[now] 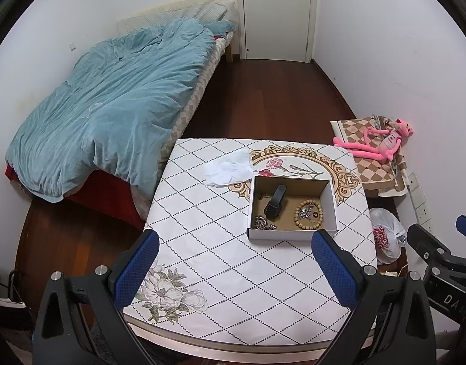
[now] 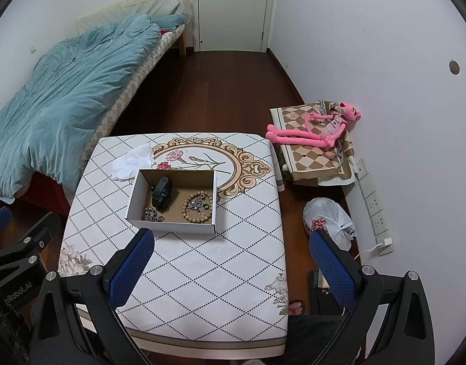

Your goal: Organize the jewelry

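Note:
A white cardboard box (image 1: 281,234) (image 2: 169,225) with a brown inside stands on the patterned table (image 1: 220,261) (image 2: 202,270). In it lie a black wristband (image 1: 274,203) (image 2: 161,195), a wooden bead bracelet (image 1: 308,215) (image 2: 198,207) around small metal pieces, and a silver chain cluster (image 1: 263,223) (image 2: 151,214). My left gripper (image 1: 237,261) is open and empty, above the table in front of the box. My right gripper (image 2: 233,261) is open and empty, over the table's near right side.
A crumpled white tissue (image 1: 229,167) (image 2: 132,161) lies beyond the box. A bed with a blue quilt (image 1: 105,103) is at left. A stool with a pink plush toy (image 2: 318,130) and a white plastic bag (image 2: 330,222) are at right by the wall.

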{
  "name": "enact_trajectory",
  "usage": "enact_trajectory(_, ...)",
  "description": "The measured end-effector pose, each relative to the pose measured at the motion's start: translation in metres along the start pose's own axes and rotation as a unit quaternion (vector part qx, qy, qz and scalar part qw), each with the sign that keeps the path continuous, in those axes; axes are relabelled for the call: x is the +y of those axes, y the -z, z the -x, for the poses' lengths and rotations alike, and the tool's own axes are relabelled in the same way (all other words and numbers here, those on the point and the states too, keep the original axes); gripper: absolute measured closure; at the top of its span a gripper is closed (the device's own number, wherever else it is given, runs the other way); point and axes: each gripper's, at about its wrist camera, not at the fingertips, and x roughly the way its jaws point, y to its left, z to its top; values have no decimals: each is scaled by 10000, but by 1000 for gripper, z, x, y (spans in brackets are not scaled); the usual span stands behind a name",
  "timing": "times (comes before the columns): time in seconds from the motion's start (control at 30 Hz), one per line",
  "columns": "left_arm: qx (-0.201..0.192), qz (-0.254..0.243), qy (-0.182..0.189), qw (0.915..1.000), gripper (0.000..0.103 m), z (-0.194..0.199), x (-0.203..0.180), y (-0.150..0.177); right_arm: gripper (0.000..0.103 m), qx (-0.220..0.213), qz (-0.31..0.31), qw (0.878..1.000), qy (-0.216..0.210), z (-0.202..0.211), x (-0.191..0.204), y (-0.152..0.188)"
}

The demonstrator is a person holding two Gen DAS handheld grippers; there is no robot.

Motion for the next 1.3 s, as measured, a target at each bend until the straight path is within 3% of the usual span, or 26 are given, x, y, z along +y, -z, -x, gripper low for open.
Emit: enact_trajectory(1.3, -24, -57, 43, 10000, 1, 4, -4, 2, 0, 31, -10, 10000, -8, 0, -1, 1)
